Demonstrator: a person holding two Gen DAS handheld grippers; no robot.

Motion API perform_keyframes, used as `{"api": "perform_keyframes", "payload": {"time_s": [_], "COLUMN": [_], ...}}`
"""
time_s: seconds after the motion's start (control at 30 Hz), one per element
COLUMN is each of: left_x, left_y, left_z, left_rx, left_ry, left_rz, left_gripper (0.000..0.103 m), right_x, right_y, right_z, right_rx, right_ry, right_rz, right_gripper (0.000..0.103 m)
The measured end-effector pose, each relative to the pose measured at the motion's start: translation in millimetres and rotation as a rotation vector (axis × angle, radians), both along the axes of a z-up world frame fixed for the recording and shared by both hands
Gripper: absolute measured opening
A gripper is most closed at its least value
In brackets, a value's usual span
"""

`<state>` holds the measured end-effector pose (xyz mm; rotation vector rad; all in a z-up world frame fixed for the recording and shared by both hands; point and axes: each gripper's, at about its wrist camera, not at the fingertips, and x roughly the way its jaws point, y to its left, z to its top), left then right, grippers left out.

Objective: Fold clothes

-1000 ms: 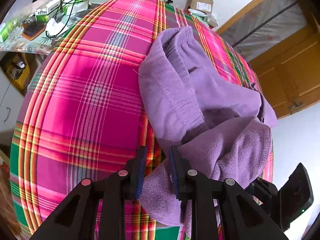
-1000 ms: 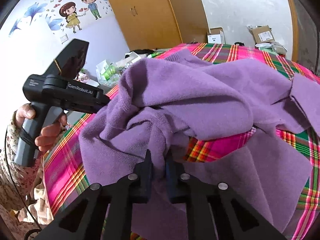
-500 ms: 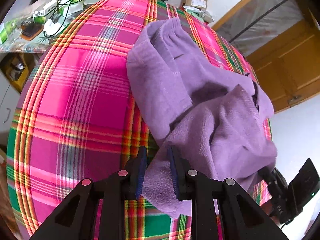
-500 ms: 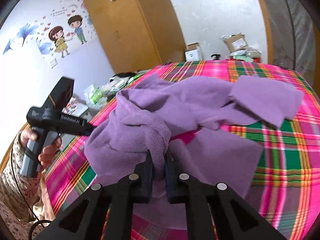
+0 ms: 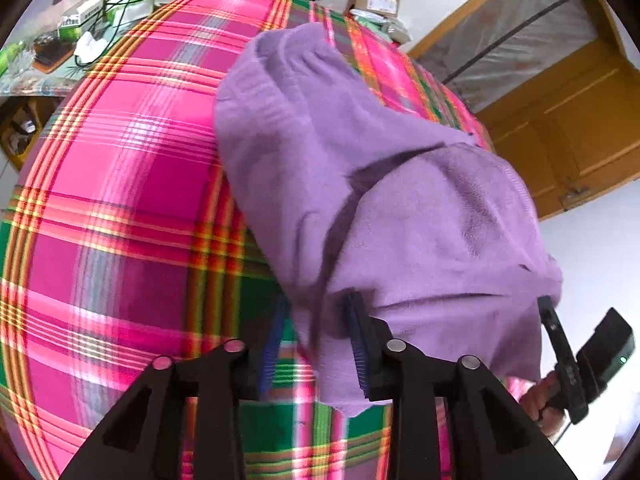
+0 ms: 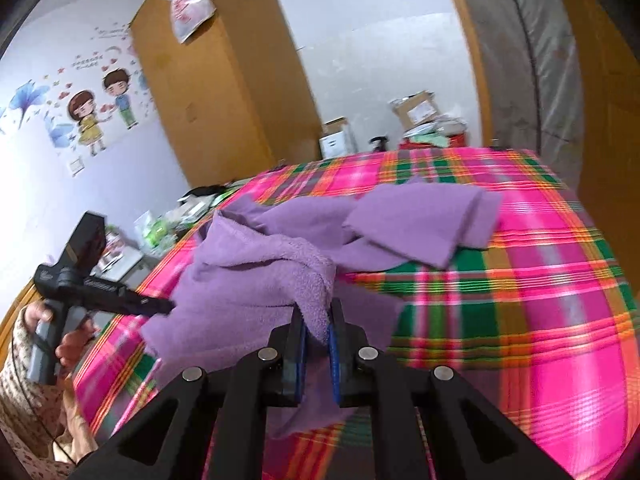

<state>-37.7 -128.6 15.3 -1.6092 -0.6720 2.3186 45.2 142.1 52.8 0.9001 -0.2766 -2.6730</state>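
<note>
Right wrist view, bottom centre: the right gripper [image 6: 317, 332] pinches a purple fleece garment [image 6: 280, 264] over the plaid bedspread [image 6: 520, 280]. Left wrist view: the left gripper [image 5: 314, 340] stands parted, fleece hanging between its fingers.

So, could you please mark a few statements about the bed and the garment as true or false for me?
1. The right gripper is clamped on a fold of the purple garment. True.
2. The garment lies on a plain white sheet. False: it lies on a pink and green plaid cover.
3. A white plastic bag hangs on the wooden wardrobe. True.
4. The garment is already folded into a neat flat rectangle. False: it is bunched and rumpled, with one part lifted by the right gripper.
</note>
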Motion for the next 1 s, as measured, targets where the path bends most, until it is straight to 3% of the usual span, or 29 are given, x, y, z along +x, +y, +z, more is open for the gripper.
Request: {"api": "perform_keyframes", "payload": {"time_s": [0.33,0.7,0.8,0.87,1.0], "left_x": [0.8,5.3,4.9,7.3,10.0], "left_y": [19.5,19.2,22.5,26.8,31.1], "left_z": [2.4,-2.5,0.6,1.9,2.6], "left_rx": [-0.005,-0.043,-0.091,-0.129,-0.164], "left_ry": [0.006,0.000,0.029,0.047,0.063], "left_rz": [-0.019,0.009,0.015,0.005,-0.012], "left_gripper": [0.032,0.032,0.032,0.032,0.032], "right_x": [7.1,0.8,12.1,19.6,37.5], "right_y": [57.1,59.6,52.6,48.0,25.2], "right_z": [-2.2,-14.0,-1.9,6.2,23.3], "right_rx": [0.014,0.103,0.140,0.164,0.187], "right_ry": [-0.004,-0.051,-0.011,0.015,0.077], "right_rz": [-0.179,-0.230,-0.247,-0.258,-0.194], "right_gripper": [0.010,0.013,0.020,0.033,0.035]}}
